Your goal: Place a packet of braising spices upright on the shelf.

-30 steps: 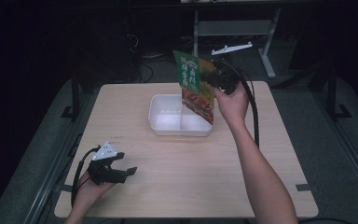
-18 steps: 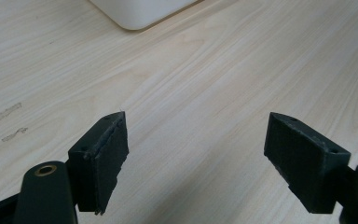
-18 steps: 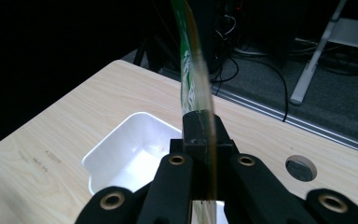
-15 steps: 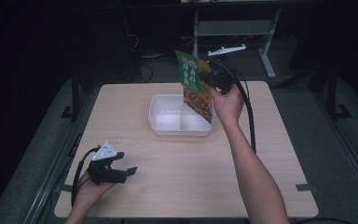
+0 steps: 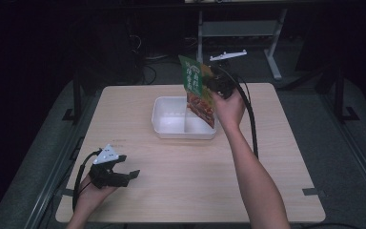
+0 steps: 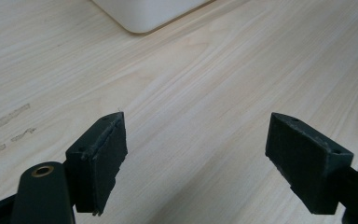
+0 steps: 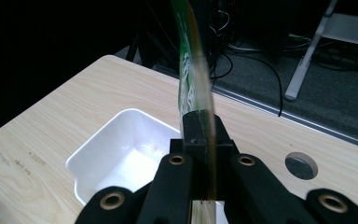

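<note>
A flat green and orange food packet [image 5: 198, 93] hangs upright over the right half of a white two-part tray [image 5: 171, 125] at the back middle of the table. My right gripper [image 5: 209, 84] is shut on the packet's edge; in the right gripper view the packet [image 7: 195, 79] stands edge-on between the closed jaws above the tray [image 7: 107, 156]. My left gripper [image 5: 124, 174] rests low at the front left of the table, open, nothing between its fingers [image 6: 100, 156]. The tray's corner [image 6: 144, 14] lies far ahead of it.
The wooden table [image 5: 181, 191] has bare room in front of the tray and to its left. A round cable hole [image 7: 300, 165] sits in the tabletop near the back edge. Metal stand legs [image 5: 271, 52] and cables lie on the floor behind.
My right hand has lowered the packet a little toward the tray. The left gripper has stayed where it was.
</note>
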Tool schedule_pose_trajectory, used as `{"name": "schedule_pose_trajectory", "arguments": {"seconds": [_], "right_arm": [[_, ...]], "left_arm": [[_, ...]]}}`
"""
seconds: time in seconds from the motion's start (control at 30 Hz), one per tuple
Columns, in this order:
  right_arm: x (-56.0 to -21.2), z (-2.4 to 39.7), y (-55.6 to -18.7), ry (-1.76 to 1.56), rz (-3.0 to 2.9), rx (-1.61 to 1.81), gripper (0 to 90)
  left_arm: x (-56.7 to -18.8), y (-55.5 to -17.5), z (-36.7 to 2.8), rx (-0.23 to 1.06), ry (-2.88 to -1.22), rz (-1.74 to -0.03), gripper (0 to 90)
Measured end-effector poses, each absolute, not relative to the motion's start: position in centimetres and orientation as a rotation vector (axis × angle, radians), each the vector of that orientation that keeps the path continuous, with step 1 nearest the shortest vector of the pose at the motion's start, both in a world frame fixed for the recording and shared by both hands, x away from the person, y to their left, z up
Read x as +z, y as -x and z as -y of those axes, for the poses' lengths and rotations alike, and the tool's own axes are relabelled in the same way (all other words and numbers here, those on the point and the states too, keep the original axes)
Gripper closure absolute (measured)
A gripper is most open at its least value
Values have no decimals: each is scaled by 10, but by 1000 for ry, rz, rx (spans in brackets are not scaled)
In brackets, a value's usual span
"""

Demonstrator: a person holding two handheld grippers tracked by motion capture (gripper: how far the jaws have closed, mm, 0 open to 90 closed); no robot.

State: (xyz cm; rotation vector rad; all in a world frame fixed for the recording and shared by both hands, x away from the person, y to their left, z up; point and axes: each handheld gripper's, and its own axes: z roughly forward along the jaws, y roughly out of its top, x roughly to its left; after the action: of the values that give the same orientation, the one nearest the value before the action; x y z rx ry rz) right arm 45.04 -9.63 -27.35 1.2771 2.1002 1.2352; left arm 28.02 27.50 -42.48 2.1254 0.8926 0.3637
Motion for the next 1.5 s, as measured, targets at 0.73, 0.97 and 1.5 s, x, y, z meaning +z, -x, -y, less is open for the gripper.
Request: {"name": "schedule_pose_trajectory", "arguments": {"seconds": [0.73, 0.97, 1.5], "right_arm": [[-301, 89, -455, -1300, -2088, 1232, 896], [-306, 89, -455, -1298, -2076, 1232, 896], [-316, 97, -453, -1311, -2077, 1232, 894]], "left_arm": [[-425, -280, -274, 371, -2123, -891, 203], [-426, -280, -273, 366, -2126, -890, 203], [-426, -280, -273, 365, -2125, -891, 203]]}}
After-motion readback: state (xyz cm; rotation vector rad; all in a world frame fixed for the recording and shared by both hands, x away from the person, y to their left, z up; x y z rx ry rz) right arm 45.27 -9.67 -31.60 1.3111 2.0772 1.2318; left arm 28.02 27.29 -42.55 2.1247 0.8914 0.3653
